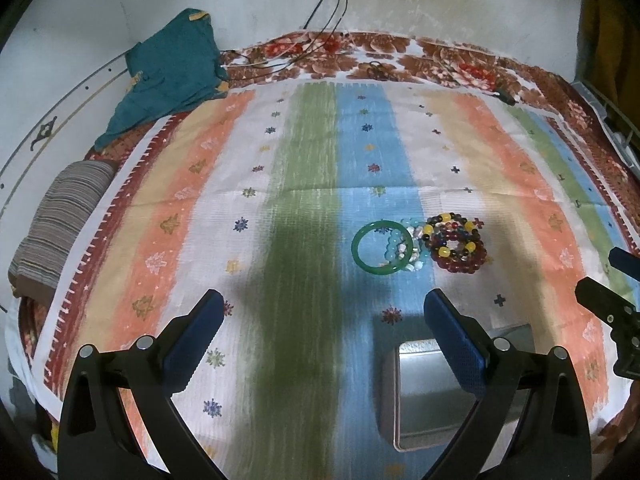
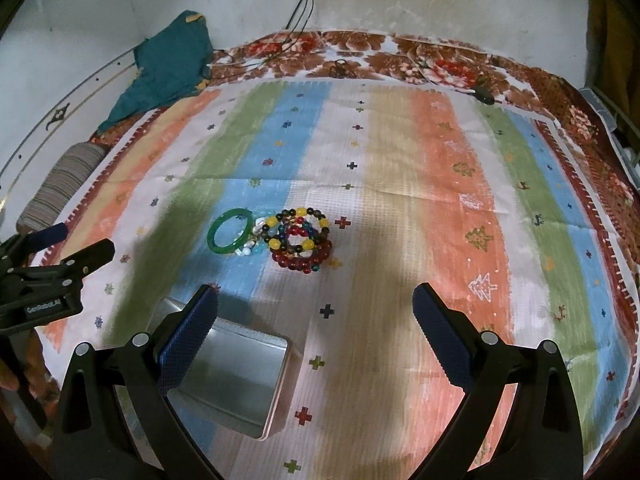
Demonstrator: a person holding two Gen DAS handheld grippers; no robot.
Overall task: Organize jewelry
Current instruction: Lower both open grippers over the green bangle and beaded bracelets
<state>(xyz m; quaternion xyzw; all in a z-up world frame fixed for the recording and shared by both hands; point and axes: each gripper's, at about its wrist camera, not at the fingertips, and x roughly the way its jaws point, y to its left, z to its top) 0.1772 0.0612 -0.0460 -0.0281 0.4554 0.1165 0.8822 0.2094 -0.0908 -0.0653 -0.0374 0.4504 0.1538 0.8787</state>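
a striped cloth (image 1: 304, 200) is spread over a flowered bedcover (image 1: 400, 60), and the jewelry is gathered in one small cluster near the middle of the cloth, on its blue and white stripes. a green bangle (image 1: 381, 248) is laid flat at the left of the cluster. just beside it, touching its right rim, pale blue and white beads (image 1: 404, 246) are bunched. to their right a bracelet of yellow and dark beads (image 1: 450, 236) is stacked on a bracelet of dark red beads (image 1: 464, 260). in the right wrist view the same order is seen: green bangle (image 2: 231, 232), then the pale beads (image 2: 252, 246), then the yellow and dark bracelet (image 2: 304, 232) over the red one (image 2: 302, 260).

a shallow metal tin (image 1: 430, 396) is set near the front edge of the cloth, apart from the cluster and nearer the cameras; nothing is seen inside it (image 2: 236, 376).

the left gripper (image 1: 322, 316) is held above the front part of the cloth with its fingers spread wide, and nothing is gripped between its blue pads. the right gripper (image 2: 314, 312) is likewise spread wide and nothing is held in it. the two tools are kept side by side, each seen at the edge of the other's view.

a teal garment (image 1: 168, 72) is crumpled at the far left corner of the bedcover, a striped cushion (image 1: 60, 220) is propped along the left edge, and dark cables (image 1: 332, 8) are hung down the wall to the far edge.
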